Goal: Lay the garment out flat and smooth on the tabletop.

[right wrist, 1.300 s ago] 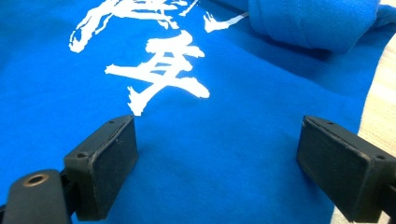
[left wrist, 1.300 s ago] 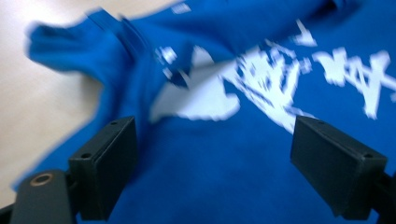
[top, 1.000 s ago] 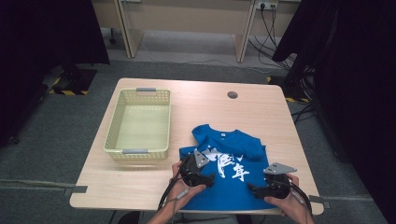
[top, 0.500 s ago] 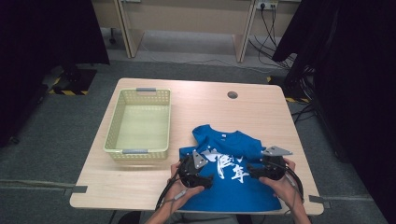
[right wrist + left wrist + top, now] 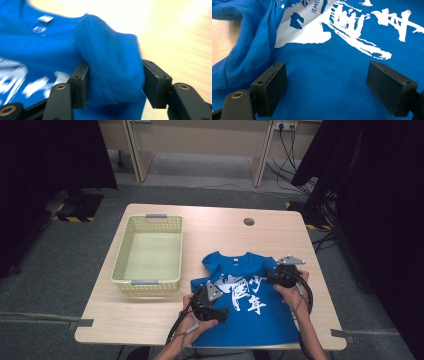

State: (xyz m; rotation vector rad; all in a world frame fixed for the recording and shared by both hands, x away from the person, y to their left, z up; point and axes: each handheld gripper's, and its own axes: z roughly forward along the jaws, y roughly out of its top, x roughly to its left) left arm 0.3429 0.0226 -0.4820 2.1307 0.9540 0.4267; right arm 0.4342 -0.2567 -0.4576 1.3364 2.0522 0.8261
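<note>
Right claw (image 5: 113, 82) is sitting at the right sleeve (image 5: 110, 65) of the blue T-shirt (image 5: 250, 305), jaws just been closing, with the bunched sleeve fabric wedged between both pads so it is looking gripped, though the shot is blurred and I am judging that from the cloth bulging between them. Shirt is lying flat on the near right part of the desk (image 5: 210, 227), collar pointing away from the person, hem at the near edge, long axis running near to far, white print across the chest. From the right claw, seen from above at (image 5: 280, 276), the rest of the shirt is spreading toward the middle of the desk and toward the person, so any fold is going to be travelling inward across that axis. Left claw (image 5: 325, 82) is resting over the lower left chest, jaws standing wide with only flat cloth between them, nothing pinched; the left sleeve (image 5: 244, 50) is lying rumpled just beside its left jaw. In the high view it is sitting at (image 5: 207, 300), nearer to the hem and to the yellow basket (image 5: 125, 275), which is standing left of the shirt, just apart from it.
</note>
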